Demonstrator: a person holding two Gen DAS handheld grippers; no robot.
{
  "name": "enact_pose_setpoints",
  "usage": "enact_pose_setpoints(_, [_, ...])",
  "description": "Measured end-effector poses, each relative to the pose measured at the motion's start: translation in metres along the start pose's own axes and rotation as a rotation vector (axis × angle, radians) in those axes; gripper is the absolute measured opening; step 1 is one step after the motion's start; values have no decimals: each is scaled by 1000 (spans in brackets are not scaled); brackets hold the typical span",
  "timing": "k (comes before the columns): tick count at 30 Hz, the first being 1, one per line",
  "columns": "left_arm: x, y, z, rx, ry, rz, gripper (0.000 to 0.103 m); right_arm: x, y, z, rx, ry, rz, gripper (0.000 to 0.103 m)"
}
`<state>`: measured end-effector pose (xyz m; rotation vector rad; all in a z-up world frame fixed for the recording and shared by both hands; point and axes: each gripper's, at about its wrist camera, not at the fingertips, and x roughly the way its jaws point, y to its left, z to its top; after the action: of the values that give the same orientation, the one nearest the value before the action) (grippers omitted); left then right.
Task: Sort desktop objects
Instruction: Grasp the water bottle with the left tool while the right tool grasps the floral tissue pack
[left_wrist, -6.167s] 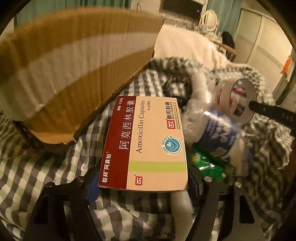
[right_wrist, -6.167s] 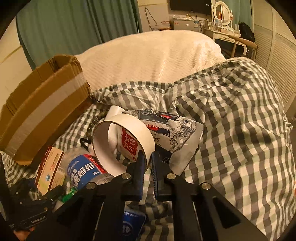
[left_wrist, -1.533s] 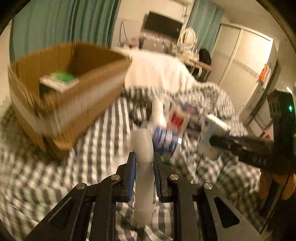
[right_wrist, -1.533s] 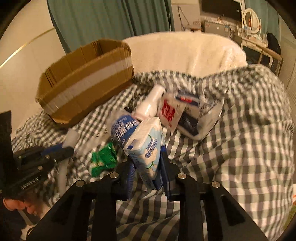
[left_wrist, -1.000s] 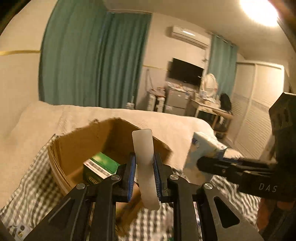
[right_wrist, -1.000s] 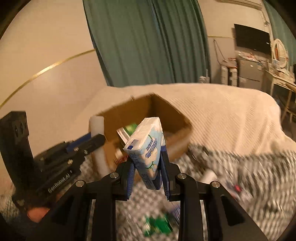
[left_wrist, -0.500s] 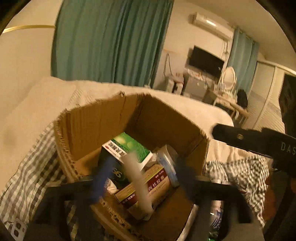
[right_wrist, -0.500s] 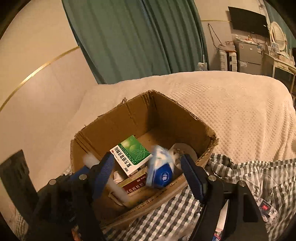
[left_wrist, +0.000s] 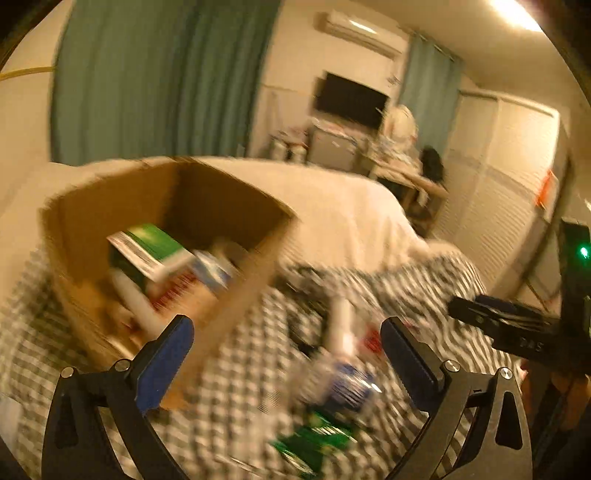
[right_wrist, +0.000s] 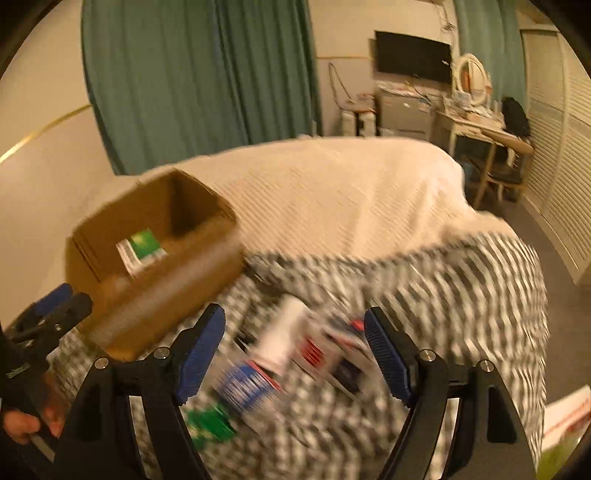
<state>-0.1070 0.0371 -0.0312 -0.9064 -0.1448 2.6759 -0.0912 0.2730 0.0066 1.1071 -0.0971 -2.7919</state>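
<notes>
Two grippers, left (left_wrist: 286, 343) and right (right_wrist: 294, 339): fingers spreading, nothing between (blurred clutter below); cardboard box (right_wrist: 122, 225) upper left.

Brown cardboard box (right_wrist: 155, 254), green-and-white carton (right_wrist: 142, 247) inside; black-and-white checked cover (right_wrist: 461, 295); cream blanket (right_wrist: 332, 192); teal curtains (right_wrist: 199, 74)

Cardboard box (left_wrist: 229, 295): open-topped, on the checked cloth, holding a tilted green-and-white carton (left_wrist: 147, 247), a white tube (left_wrist: 133, 299) and other blurred packs. Loose heap beside it on the cloth: white bottle (right_wrist: 280, 336), blue-labelled container (right_wrist: 247, 384), green packet (right_wrist: 210, 424), all motion-blurred.
</notes>
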Motion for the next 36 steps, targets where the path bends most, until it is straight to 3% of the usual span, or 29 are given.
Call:
enact_pose_setpoints(6, [40,-35,-39,105,110,-110,103,10,-32,-35,32,44,-6,79])
enact_pose_setpoints(10, [71,-41,-55,175,192,-124,103,20,-41,-46,74,77,41,79])
enact_pose_setpoints(20, [130,-37,-70,202,336,-135,103,39,-53,-48,154,117,108,79])
enact_pose_setpoints(25, [147,-42,-73,224,365,-143,103,56,-53,-39,150,146,102,79])
enact_pose_setpoints(28, [141,-38,-75,200,349,-159,93,73,-54,-31,131,176,84,79])
enact_pose_setpoints(33, [125,-23,-73,110,314,-157,93,89,-67,-23,147,186,18,79])
enact_pose_setpoints(36, [118,-13,-70,54,291,-145,93,102,-75,-26,175,226,30,79])
